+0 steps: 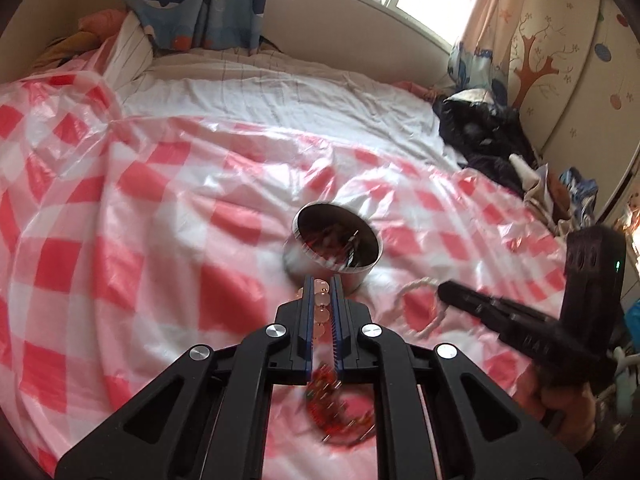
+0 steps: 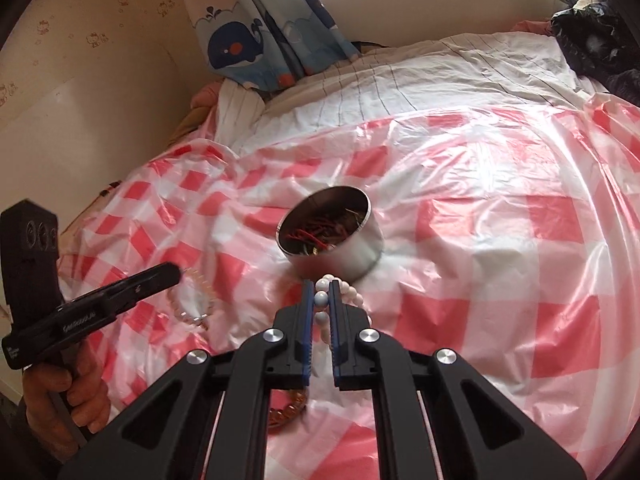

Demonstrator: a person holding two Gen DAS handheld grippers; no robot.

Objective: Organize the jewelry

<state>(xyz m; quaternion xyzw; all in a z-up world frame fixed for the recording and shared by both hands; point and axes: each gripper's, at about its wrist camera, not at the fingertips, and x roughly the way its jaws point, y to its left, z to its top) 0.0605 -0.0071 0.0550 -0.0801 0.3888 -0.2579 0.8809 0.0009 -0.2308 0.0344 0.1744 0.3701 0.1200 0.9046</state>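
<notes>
A round metal tin with red jewelry inside stands on the red-and-white checked plastic sheet; it also shows in the right wrist view. My left gripper is shut on a pale pink bead bracelet just in front of the tin. My right gripper is shut on a white bead bracelet near the tin's front; it appears from the side in the left view. A red and gold bracelet lies under the left gripper. An amber bead bracelet lies under the right gripper.
The sheet covers a bed with white striped bedding. Dark clothes are piled at the bed's right side. Whale-print curtains hang at the head, under a window. A wardrobe stands on the right.
</notes>
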